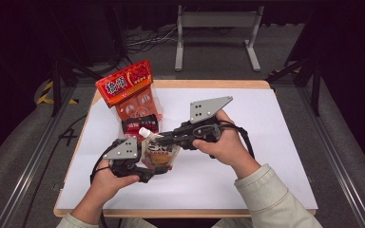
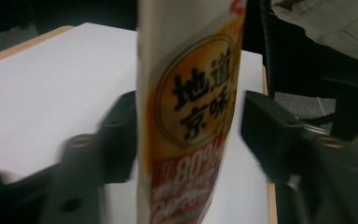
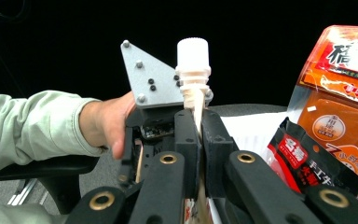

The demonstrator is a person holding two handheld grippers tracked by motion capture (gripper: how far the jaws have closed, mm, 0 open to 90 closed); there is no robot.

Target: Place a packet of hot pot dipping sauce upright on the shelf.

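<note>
Both grippers meet at the spouted pouch (image 1: pixel 160 154), which stands upright over the white table sheet (image 1: pixel 247 142), just in front of the orange snack bag (image 1: pixel 132 95). Gripping from the right, the right gripper (image 3: pixel 198 122) is clamped on the pouch's thin top edge just under its white cap (image 3: pixel 193 53). Lower down, the left gripper (image 2: pixel 186 140) has the pouch body between half-closed jaws, one pad at the pouch and the other just clear.

Counted three snack-type things on the tabletop (image 1: pixel 266 142): one spouted pouch (image 1: pixel 159 154), one big orange-red bag (image 1: pixel 130 95), one small black packet (image 1: pixel 140 125). Plus two claws, left claw (image 1: pixel 145 164) and right claw (image 1: pixel 164 139).
</note>
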